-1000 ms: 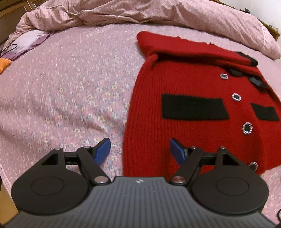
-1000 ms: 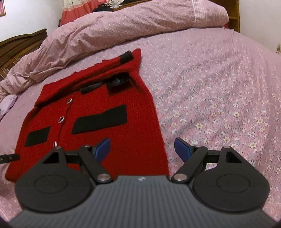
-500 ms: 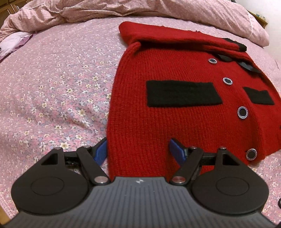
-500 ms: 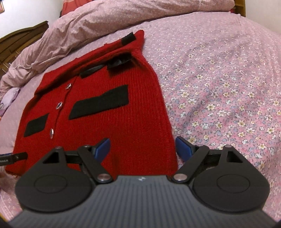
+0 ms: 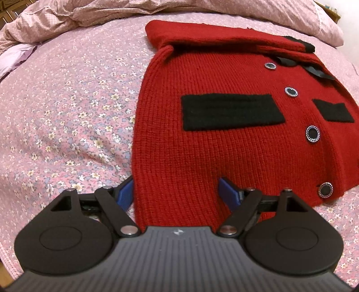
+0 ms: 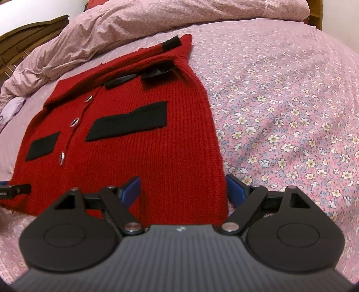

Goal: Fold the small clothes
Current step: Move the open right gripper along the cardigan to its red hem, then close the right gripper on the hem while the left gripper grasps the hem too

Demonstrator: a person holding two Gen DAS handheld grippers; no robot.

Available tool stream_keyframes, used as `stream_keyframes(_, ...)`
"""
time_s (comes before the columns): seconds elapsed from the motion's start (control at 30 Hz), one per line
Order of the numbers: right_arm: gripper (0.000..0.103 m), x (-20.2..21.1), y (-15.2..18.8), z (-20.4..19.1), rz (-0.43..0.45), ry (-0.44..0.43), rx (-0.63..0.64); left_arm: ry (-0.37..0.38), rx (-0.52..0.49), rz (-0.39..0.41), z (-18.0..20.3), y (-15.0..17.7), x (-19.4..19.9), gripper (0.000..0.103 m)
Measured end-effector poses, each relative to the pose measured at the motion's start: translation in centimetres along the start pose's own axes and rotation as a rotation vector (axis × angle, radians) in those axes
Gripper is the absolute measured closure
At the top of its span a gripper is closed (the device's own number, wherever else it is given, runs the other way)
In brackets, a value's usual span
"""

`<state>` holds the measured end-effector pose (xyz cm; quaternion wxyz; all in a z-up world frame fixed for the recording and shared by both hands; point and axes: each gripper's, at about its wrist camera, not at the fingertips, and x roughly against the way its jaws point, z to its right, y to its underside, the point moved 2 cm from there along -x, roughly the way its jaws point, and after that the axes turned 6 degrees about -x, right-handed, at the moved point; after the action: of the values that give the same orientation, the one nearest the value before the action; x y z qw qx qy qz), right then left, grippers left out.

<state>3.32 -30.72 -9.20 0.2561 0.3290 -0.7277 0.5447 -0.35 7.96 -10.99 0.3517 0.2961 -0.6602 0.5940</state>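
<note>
**A:** Left gripper (image 5: 175, 191) jaws are opening over the cardigan's (image 5: 224, 139) bottom left corner, holding nothing. Right gripper (image 6: 182, 186) gapes wide over the other corner, empty too.

**B:** Cardigan's flat on the bed (image 5: 67, 101), buttons up. I'd pinch both hem corners evenly, deep enough to catch both knit layers.

**A:** Yep. Floral sheet looks soft, and a duvet (image 6: 157, 20) is bunched behind.
</note>
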Motion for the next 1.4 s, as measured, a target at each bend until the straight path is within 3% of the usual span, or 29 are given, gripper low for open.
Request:
stream_keyframes(0.3, 0.02, -0.1, -0.1, -0.3, -0.001, -0.016, 0.007, 0.04, 0.003, 0.021, -0.2, 0.3, 0.3, 0.022)
stream_keyframes(0.37, 0.033, 0.1, 0.0, -0.3, -0.001, -0.055, 0.01, 0.053, 0.004, 0.021, -0.2, 0.3, 0.4, 0.026)
stream_keyframes(0.57, 0.05, 0.1, 0.1, -0.3, -0.012, -0.113, -0.008, 0.097, 0.0, 0.024, -0.3, 0.7, 0.6, 0.038)
stream_keyframes(0.7, 0.077, 0.2, 0.0, 0.4, -0.009, -0.134, -0.061, 0.128, 0.023, 0.035, -0.5, 0.9, 0.7, 0.06)
stream_keyframes(0.73, 0.079, 0.3, 0.1, 0.5, -0.009, -0.139, -0.073, 0.14, 0.038, 0.037, -0.7, 1.0, 0.8, 0.066)
stream_keyframes(0.83, 0.081, 0.4, 0.1, 0.9, -0.006, -0.152, -0.097, 0.15, 0.069, 0.04, -1.1, 1.3, 1.0, 0.072)
stream_keyframes(1.4, 0.079, 0.0, -0.1, 0.7, -0.027, -0.14, -0.085, 0.16, 0.076, 0.027, -0.9, 1.1, 0.5, 0.071)
